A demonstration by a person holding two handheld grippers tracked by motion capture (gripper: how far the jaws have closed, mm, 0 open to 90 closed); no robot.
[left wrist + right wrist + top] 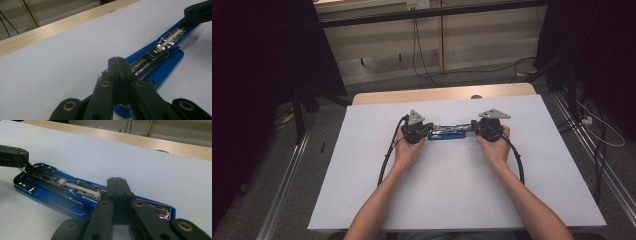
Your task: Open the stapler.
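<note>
A blue stapler (452, 133), folded open with its chrome staple channel facing up, lies flat on the white table top (452, 190) at mid-table. My left gripper (429, 131) is at the stapler's left end and my right gripper (473, 129) at its right end, tips pointing toward each other. In the left gripper view the jaws (116, 59) are pressed together over the near end of the stapler (160, 50), with the other gripper's tip (198, 12) at the far end. In the right gripper view the jaws (116, 180) are likewise together above the stapler (57, 192), nothing between them.
A wooden strip (437, 93) runs along the table's far edge. Behind it are a pale wall panel and hanging cables (417, 45). Dark curtains flank both sides, and metal rails (287, 175) run on the floor beside the table.
</note>
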